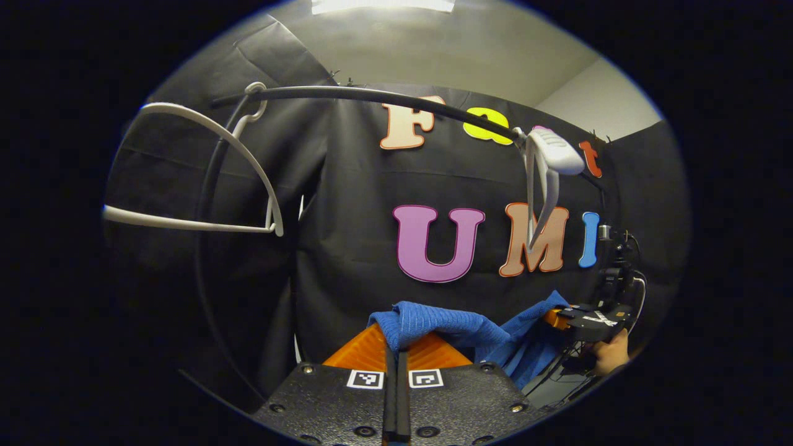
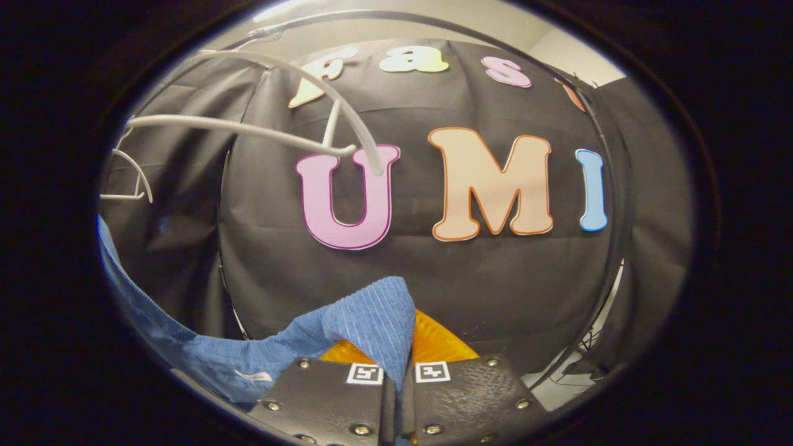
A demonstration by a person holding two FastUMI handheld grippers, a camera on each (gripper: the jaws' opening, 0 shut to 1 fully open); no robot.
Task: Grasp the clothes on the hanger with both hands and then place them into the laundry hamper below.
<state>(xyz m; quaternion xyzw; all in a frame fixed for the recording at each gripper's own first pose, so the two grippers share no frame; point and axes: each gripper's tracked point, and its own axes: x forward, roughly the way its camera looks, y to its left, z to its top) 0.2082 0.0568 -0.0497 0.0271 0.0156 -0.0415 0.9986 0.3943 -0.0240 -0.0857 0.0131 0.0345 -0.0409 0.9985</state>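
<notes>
Both tools, left tool [image 1: 396, 365] and right tool [image 2: 399, 371], I hold clamped on the blue garment [image 1: 433, 325], its edge below the bare hangers [image 1: 204, 173], open room beneath the rail [image 1: 372, 96].

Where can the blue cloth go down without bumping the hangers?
The blue cloth hangs between the left gripper and the right gripper, jaws shut on it. Open room lies in front of the black wall, below the rail and between the two white hangers. It is crowded up by the rail. No hamper is in view.
</notes>
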